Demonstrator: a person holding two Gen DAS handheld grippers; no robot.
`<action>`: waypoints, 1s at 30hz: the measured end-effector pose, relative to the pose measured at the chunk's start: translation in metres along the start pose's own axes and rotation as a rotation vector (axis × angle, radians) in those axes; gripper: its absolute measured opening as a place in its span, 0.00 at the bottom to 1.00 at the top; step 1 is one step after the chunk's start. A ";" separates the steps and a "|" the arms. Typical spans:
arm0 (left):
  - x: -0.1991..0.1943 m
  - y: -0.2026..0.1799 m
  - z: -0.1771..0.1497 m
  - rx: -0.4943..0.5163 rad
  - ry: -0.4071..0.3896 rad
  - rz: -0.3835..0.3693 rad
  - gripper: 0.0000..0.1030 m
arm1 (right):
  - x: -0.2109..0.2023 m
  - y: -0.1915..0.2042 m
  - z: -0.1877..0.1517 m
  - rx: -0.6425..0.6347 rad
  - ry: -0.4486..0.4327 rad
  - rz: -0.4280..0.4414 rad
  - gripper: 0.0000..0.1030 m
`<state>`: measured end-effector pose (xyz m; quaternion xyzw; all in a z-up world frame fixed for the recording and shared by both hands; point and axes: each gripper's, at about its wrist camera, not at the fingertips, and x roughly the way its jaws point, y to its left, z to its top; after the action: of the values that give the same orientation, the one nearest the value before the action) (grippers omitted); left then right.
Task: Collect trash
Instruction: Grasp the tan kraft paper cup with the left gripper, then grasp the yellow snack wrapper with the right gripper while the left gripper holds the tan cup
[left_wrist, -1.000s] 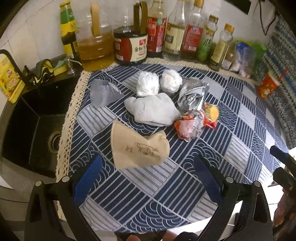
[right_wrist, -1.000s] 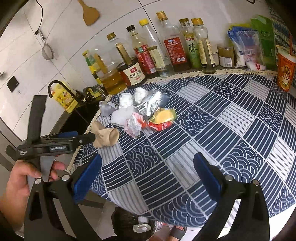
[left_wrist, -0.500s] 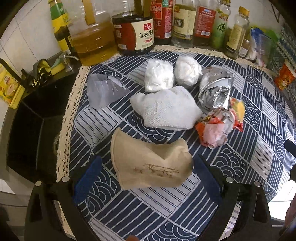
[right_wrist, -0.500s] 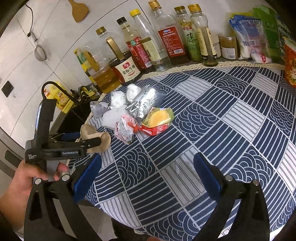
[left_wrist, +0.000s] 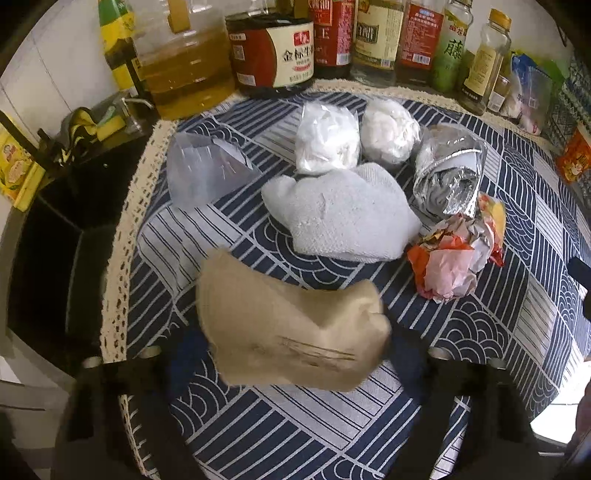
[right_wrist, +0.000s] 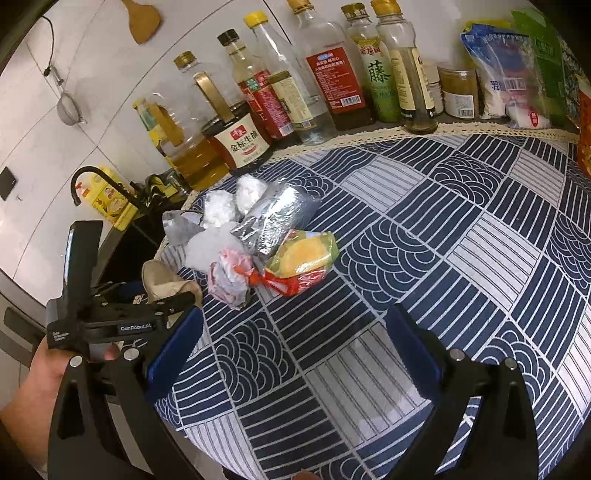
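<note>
My left gripper (left_wrist: 295, 354) is blurred; its jaws sit either side of the crushed brown paper cup (left_wrist: 291, 336), near the cloth's left edge, but I can't tell if they've pinched it. Behind the cup lies a white rag (left_wrist: 343, 214), then two white paper wads (left_wrist: 328, 138) and a foil bag (left_wrist: 448, 177); a red-and-pink wrapper (left_wrist: 454, 258) lies further right. My right gripper (right_wrist: 293, 347) hangs wide apart over bare tablecloth (right_wrist: 461, 221), holding nothing, well apart from the trash pile.

home kitchen | sink (left_wrist: 55, 258) | faucet (right_wrist: 86, 177) | sauce bottles (right_wrist: 332, 74)
</note>
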<state>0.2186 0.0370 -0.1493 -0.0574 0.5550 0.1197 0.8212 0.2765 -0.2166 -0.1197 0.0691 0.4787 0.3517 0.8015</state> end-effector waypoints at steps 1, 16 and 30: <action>0.000 0.000 0.000 0.002 -0.002 -0.006 0.78 | 0.001 -0.001 0.001 0.003 0.003 -0.001 0.95; -0.030 0.013 -0.012 -0.039 -0.072 -0.076 0.78 | 0.034 -0.003 0.025 0.025 0.039 -0.030 0.91; -0.064 0.039 -0.053 -0.106 -0.077 -0.136 0.78 | 0.087 -0.001 0.044 0.013 0.116 -0.118 0.76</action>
<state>0.1384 0.0543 -0.1081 -0.1340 0.5109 0.0949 0.8438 0.3384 -0.1529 -0.1594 0.0254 0.5296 0.3043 0.7914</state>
